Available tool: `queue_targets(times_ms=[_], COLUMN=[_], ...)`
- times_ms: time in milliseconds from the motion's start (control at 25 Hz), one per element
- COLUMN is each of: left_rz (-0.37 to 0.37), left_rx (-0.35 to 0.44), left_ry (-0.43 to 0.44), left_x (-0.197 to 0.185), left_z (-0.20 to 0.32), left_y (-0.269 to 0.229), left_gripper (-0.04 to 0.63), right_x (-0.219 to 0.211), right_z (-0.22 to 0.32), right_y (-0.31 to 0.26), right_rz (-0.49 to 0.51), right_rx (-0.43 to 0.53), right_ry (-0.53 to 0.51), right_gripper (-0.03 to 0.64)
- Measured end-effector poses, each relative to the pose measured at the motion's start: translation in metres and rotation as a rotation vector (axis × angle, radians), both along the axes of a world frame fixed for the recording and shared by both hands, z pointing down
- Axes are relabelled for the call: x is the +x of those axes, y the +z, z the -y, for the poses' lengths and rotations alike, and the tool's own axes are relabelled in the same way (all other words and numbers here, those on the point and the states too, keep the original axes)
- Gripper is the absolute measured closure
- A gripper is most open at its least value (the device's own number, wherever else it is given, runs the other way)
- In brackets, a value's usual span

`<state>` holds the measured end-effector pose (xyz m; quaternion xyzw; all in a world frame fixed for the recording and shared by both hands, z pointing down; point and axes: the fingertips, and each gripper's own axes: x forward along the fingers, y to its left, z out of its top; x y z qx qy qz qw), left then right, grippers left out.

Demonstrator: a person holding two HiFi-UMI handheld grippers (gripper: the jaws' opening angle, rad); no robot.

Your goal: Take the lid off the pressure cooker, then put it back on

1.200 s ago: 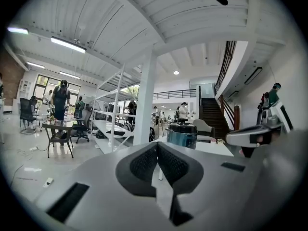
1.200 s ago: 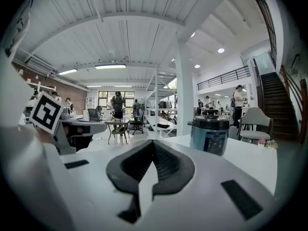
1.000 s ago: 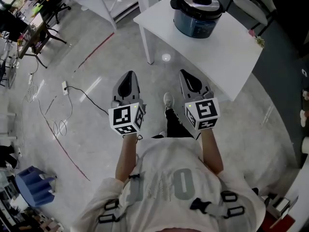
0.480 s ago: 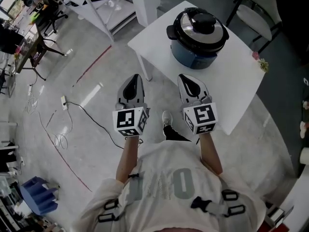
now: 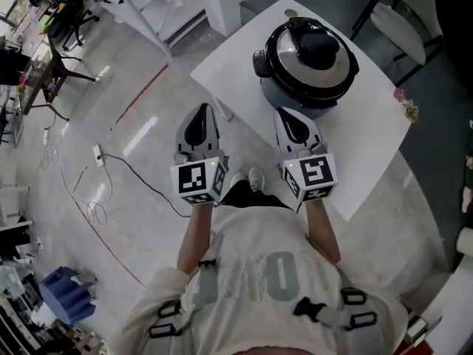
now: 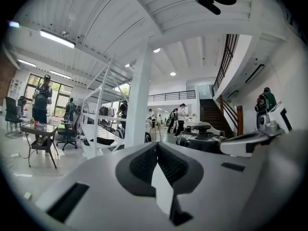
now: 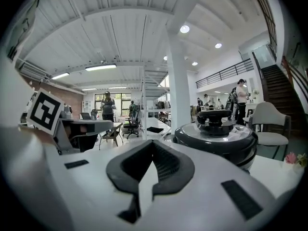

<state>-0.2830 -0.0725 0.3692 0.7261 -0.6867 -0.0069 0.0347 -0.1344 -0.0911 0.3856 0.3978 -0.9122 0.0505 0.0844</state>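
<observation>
**Closing in on the cooker, lid not yet touched**

Head view: the cooker point(image 5: 307, 65) on the table point(image 5: 369, 135) now sits just ahead of both grippers; a second ago it stood well off. The lid point(image 5: 314, 46) is seated on it. The right gripper point(image 5: 285, 114) is near the cooker's front, and the left gripper point(image 5: 199, 110) is off to the cooker's left.

Left gripper view: jaws pressed together with nothing between them, cooker ahead to the right.

Right gripper view: jaws together and empty, cooker close ahead.

The approach looks nearly done, and the jaws must spread before lifting.
</observation>
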Motion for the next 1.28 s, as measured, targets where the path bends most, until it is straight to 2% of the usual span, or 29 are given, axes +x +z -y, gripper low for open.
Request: queue_targets(times_ms=[160, 400, 600, 680, 720, 760, 800, 840, 880, 920, 1080, 1280], left_rz=[0.023, 0.053, 0.038, 0.031, 0.024, 0.01, -0.011, -0.038, -0.065, -0.082, -0.069, -0.13], left_rx=[-0.001, 0.039, 0.03, 0.037, 0.044, 0.05, 0.053, 0.054, 0.054, 0.053, 0.043, 0.045], left_ry=[0.002, -0.015, -0.03, 0.005, 0.043, 0.086, 0.122, 0.143, 0.151, 0.151, 0.148, 0.162], left_x=[-0.01, -0.034, -0.052, -0.049, -0.044, -0.039, -0.035, -0.034, -0.033, -0.034, -0.038, -0.045], left_z=[0.008, 0.012, 0.01, 0.01, 0.01, 0.011, 0.012, 0.014, 0.015, 0.016, 0.017, 0.022], left_y=[-0.002, -0.02, -0.015, -0.013, -0.014, -0.016, -0.016, -0.015, -0.013, -0.011, -0.007, -0.004], left_gripper=[0.578, 0.578, 0.578, 0.577, 0.575, 0.521, 0.347, 0.221, 0.161, 0.133, 0.123, 0.122], right_x=[0.002, 0.014, 0.011, 0.005, 0.0, -0.007, -0.013, -0.017, -0.019, -0.02, -0.023, -0.019], right_z=[0.009, 0.021, 0.019, 0.017, 0.016, 0.015, 0.015, 0.016, 0.016, 0.016, 0.014, 0.014], right_y=[-0.003, -0.019, -0.02, -0.021, -0.021, -0.021, -0.021, -0.02, -0.019, -0.017, -0.012, -0.011], right_rz=[0.006, 0.036, 0.021, 0.028, 0.037, 0.045, 0.053, 0.059, 0.063, 0.067, 0.061, 0.061], right_rx=[0.009, 0.037, 0.042, 0.049, 0.049, 0.044, 0.039, 0.037, 0.035, 0.03, 0.01, -0.002], right_ry=[0.04, 0.141, 0.156, 0.141, 0.128, 0.112, 0.104, 0.108, 0.117, 0.123, 0.124, 0.156], right_gripper=[0.611, 0.61, 0.609, 0.609, 0.585, 0.342, 0.195, 0.192, 0.181, 0.175, 0.175, 0.176])
